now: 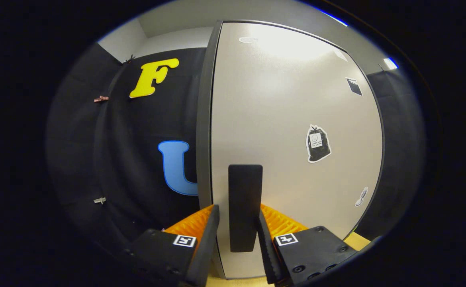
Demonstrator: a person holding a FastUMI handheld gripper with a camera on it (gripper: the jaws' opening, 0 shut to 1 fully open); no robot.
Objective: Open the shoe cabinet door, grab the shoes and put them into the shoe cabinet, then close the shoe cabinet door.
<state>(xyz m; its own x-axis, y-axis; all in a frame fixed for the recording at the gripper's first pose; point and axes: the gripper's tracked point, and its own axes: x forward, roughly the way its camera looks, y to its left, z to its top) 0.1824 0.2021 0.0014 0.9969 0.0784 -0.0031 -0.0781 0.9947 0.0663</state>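
The shoe cabinet door (296,119) is a pale grey panel with a dark left edge (204,119), standing close in front of me. Its black bar handle (245,207) runs upright between my fingers and reaches past their tips. My gripper (239,213) straddles this handle. The right finger (265,243) lies against the handle's side. The left finger (209,239) stands a narrow strip of door away from it. The jaws are only slightly wider than the handle.
Black cloth booth wall (137,167) lies left of the door's edge and also right of the door. Several small stickers, one a black bag (318,143), are on the door. A pale wooden surface (356,241) shows under the door's lower right corner.
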